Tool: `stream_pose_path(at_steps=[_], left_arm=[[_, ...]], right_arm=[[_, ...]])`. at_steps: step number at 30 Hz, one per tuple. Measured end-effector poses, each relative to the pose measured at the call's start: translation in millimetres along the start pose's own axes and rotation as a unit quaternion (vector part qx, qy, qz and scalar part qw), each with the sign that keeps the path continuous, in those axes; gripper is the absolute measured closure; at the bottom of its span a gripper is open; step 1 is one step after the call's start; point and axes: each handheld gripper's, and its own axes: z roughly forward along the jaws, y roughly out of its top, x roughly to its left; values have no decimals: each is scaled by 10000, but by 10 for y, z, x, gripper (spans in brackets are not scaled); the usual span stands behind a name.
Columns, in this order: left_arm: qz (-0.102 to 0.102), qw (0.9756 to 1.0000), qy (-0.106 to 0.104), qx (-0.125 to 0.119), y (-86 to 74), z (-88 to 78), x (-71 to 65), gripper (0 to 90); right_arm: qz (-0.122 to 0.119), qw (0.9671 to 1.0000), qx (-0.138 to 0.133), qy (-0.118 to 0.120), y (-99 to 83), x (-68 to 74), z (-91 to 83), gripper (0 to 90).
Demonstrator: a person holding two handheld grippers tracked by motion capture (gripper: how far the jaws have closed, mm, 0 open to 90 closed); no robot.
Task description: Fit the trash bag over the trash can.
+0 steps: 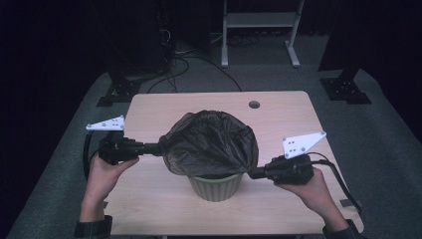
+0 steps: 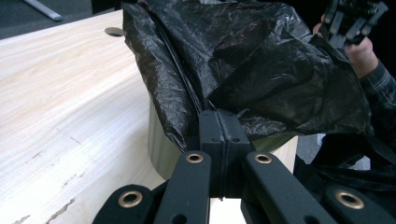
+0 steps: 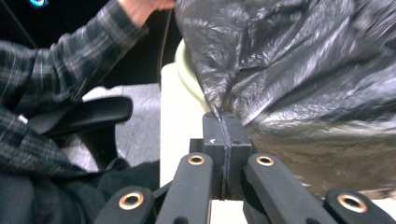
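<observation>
While both claws pinch it, the black bag (image 1: 211, 142) stretches left-right over the bin (image 1: 215, 185)

A pale wooden table (image 1: 149, 107) stands on grey carpet, with a round cable hole (image 1: 254, 104) near its far edge. Near the front edge sits a ribbed green bin (image 1: 215, 186), and a black plastic bag (image 1: 211, 142) billows over its mouth — stretched wide between the two tools. The left gripper (image 1: 158, 149) pinches the bag's left edge, its jaws pressed together on the plastic, and the left hand (image 1: 102, 177) grasps the body below a pale triangular plate. The right gripper (image 1: 255, 173) clamps the bag's right edge low beside the bin's rim — the right hand (image 1: 311, 191) holds it from below.
</observation>
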Motion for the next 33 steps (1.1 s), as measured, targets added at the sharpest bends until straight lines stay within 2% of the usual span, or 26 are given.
stream_pose_path(at_steps=[5, 8, 15, 17, 19, 22, 24, 25, 28, 33], left_arm=[[-53, 10000, -15, 29, -48, 16, 6, 900], [-90, 9999, -46, 12, -67, 16, 17, 900], [-112, 9998, -115, 123, -109, 62, 28, 900], [-132, 9997, -44, 186, -129, 77, 45, 900], [-173, 9996, 10, 205, -146, 83, 64, 900], [-209, 9994, 126, 255, -156, 76, 87, 900], [-211, 9995, 119, 223, -155, 65, 88, 899], [-205, 9995, 110, 212, -152, 58, 87, 900], [-177, 9997, 33, 166, -148, 46, 83, 898], [-170, 9997, 31, 168, -133, 49, 79, 888]], right_arm=[[77, 9996, 134, 218, -163, 63, 125, 899], [113, 9989, 420, 196, -260, 79, 234, 899], [241, 9955, 893, 205, -455, 50, 498, 900], [290, 9937, 1067, 190, -521, 35, 578, 899], [262, 9902, 1371, 82, -587, 23, 672, 899], [308, 9860, 1639, -1, -647, 2, 751, 899], [303, 9859, 1646, 8, -645, -12, 747, 877], [297, 9869, 1586, 0, -630, -8, 729, 806], [290, 9902, 1368, -42, -555, 0, 615, 713], [229, 9935, 1072, -296, -423, -1, 327, 661]])
